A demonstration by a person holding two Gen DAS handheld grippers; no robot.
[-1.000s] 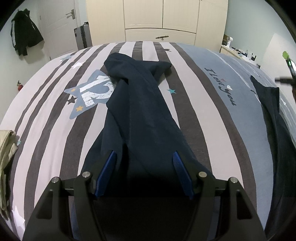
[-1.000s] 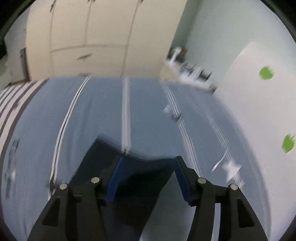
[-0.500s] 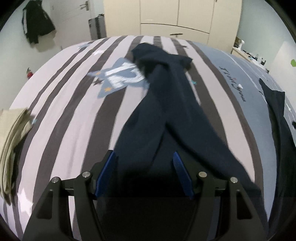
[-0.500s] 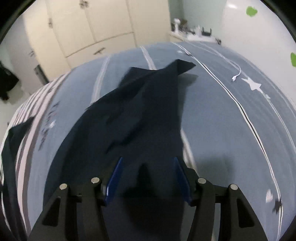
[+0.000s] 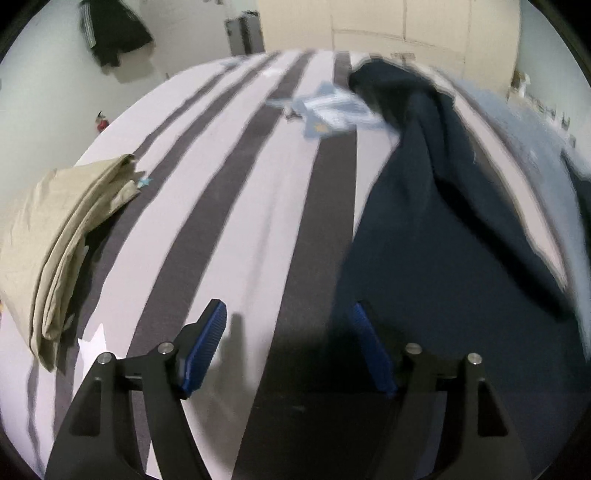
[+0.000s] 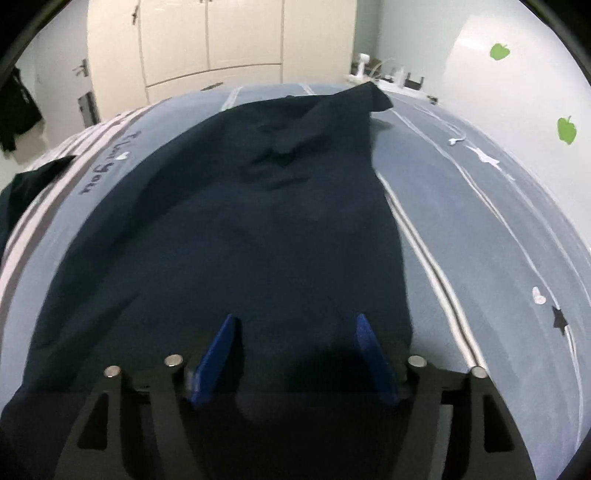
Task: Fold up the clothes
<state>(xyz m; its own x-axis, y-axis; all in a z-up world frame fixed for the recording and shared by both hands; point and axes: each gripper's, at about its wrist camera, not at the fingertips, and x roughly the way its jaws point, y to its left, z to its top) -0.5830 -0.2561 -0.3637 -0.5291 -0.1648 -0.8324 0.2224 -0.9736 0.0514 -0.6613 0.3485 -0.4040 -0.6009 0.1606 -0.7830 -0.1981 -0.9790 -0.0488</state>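
left gripper [image 5: 288,341], black frame w/ blue ribbed pads, jaws apart and opening, nothing pinched between them: the striped bed cover shows in the gap. left wrist view: wide grey-and-pale striped bed cover [image 5: 236,206] fills most of the frame. dark navy garment [image 5: 436,229] lies spread on the right half, one long part running up toward the far edge of the bed, its near edge just by the right pad, which sits over the cloth; whether pad and cloth touch can't tell. folded beige cloth [image 5: 62,236] lies at the left edge of the bed, well apart from the navy garment. blue star print [image 5: 332,114] on the cover near the far end, partly under the garment, blurred. black jacket [image 5: 114,33] hangs on the wall at top left; cream wardrobe [image 5: 406,26] behind the bed.

right wrist view: right gripper [image 6: 295,352], same build, jaws apart and opening, pads over the navy garment [image 6: 258,229] w/ cloth lying flat under and between them, not pinched. garment spreads over the blue part of the bed cover [image 6: 480,229], a pointed corner reaching the far edge. white line stripes and small stars on the cover to the right. green apple stickers [image 6: 567,129] on the pale wall at right. cream wardrobe [image 6: 207,40] at back.
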